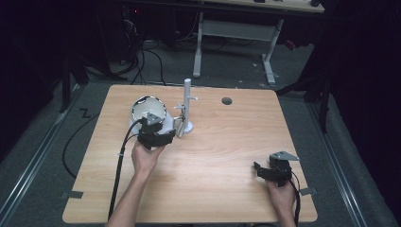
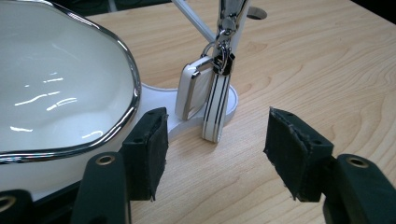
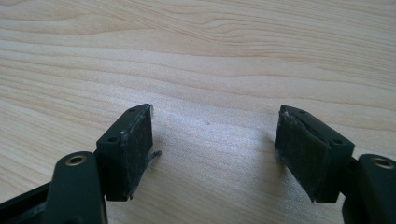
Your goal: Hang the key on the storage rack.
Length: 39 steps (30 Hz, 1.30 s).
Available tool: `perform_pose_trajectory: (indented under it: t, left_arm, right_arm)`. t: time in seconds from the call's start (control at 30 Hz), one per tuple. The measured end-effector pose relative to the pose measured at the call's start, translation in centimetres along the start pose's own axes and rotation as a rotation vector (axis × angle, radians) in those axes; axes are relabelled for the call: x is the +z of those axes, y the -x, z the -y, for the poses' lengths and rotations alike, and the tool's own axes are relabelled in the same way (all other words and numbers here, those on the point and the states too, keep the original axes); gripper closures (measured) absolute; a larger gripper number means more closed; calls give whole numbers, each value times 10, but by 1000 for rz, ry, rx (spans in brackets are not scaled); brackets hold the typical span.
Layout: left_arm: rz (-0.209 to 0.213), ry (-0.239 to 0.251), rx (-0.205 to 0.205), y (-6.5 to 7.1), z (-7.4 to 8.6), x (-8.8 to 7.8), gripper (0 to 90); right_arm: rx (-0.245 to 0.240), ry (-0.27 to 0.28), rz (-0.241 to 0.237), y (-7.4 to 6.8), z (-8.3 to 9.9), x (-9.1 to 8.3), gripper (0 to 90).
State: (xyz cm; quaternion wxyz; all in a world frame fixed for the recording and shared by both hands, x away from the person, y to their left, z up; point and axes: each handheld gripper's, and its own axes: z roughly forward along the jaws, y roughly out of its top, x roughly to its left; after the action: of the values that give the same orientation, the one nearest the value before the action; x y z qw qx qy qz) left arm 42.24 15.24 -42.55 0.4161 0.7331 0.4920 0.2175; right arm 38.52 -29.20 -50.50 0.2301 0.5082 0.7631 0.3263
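A white stand [image 1: 187, 101] with pegs rises on the wooden table [image 1: 222, 156]. From one peg hangs a key ring [image 2: 205, 93] with a white tag and a striped strap, its lower end close to the stand's round base [image 2: 159, 95]. A white bowl [image 1: 148, 109] with a chrome rim [image 2: 133, 88] sits just left of the stand. My left gripper [image 1: 169, 135] is beside the bowl; its jaws stand open [image 2: 217, 149] a little short of the hanging tag, with nothing between them. My right gripper [image 1: 259, 170] rests near the front right corner, open [image 3: 215, 149] over bare wood.
A round cable hole [image 1: 227, 100] lies in the tabletop behind the stand to the right. A black cable [image 1: 118, 165] trails from the left gripper over the front edge. Beyond the table stand the white legs of another desk [image 1: 236, 33] and floor cables.
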Motion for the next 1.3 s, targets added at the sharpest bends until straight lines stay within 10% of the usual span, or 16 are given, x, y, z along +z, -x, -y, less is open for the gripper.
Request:
perform_pose_trajectory:
  t: [1.3]
  left_arm:
    - [-2,87,-27,-9,8,-55,382]
  right_arm:
    - [-1,0,0,0,0,0,279]
